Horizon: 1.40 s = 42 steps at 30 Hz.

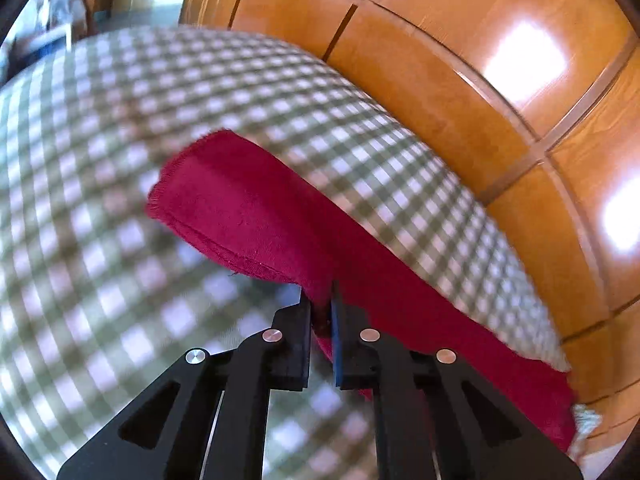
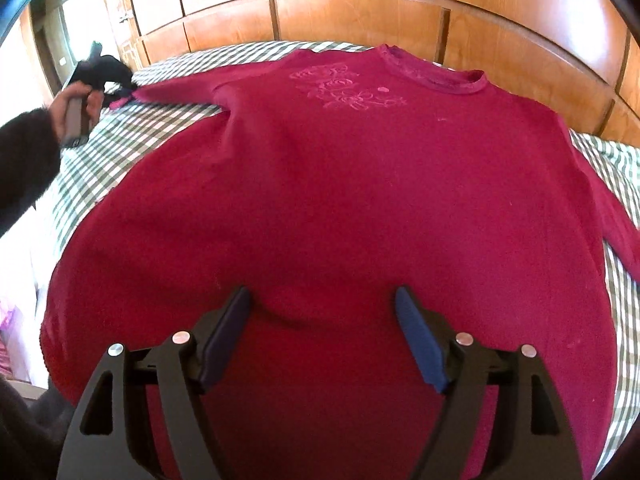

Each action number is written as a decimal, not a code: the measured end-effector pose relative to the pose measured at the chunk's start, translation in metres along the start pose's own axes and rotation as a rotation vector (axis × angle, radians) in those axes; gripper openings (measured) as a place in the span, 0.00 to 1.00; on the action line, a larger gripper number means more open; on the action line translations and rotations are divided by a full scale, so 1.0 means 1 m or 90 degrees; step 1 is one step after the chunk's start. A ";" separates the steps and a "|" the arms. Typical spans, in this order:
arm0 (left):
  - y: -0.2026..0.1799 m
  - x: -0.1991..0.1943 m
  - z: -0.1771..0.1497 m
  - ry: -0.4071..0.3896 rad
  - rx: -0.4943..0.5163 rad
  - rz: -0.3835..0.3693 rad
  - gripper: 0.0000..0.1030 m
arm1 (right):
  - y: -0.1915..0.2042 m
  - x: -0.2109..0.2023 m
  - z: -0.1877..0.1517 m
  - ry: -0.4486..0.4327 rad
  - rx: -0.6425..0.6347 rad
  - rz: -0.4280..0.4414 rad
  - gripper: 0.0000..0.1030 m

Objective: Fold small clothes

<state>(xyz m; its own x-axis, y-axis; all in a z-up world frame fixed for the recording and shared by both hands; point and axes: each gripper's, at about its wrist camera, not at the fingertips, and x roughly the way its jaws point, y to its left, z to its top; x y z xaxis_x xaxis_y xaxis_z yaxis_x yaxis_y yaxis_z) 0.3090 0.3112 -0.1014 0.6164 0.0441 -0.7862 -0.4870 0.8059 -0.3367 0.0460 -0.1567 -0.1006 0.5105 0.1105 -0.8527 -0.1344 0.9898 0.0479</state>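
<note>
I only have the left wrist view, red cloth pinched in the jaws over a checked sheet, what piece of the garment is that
Observer: The right wrist view shows the left gripper clamped on the end of a sleeve, stretched out to the side.
Operator: What garment is it?
Observer: A red long-sleeved top, lying flat, front up, with a rose design on the chest.
Operator: Where's the other gripper?
Observer: The right gripper is open over the lower body of the top, with nothing pinched.
Operator: And the other sleeve?
Observer: It lies down along the body's side on the checked sheet.
</note>
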 end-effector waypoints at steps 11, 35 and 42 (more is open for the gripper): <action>-0.014 -0.031 -0.018 -0.008 0.008 0.044 0.20 | -0.005 -0.001 -0.005 -0.017 0.001 0.010 0.76; -0.201 -0.088 -0.313 0.152 0.450 -0.271 0.21 | -0.382 -0.123 -0.130 -0.185 0.795 -0.140 0.51; -0.195 -0.088 -0.316 0.157 0.443 -0.271 0.21 | -0.451 -0.133 -0.162 -0.245 0.936 -0.204 0.50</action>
<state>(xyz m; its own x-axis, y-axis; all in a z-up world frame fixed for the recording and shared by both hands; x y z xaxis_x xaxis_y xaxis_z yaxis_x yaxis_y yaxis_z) 0.1542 -0.0368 -0.1301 0.4692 -0.4099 -0.7822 0.2969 0.9074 -0.2974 -0.0983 -0.6324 -0.0930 0.5647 -0.3281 -0.7573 0.8236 0.1650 0.5427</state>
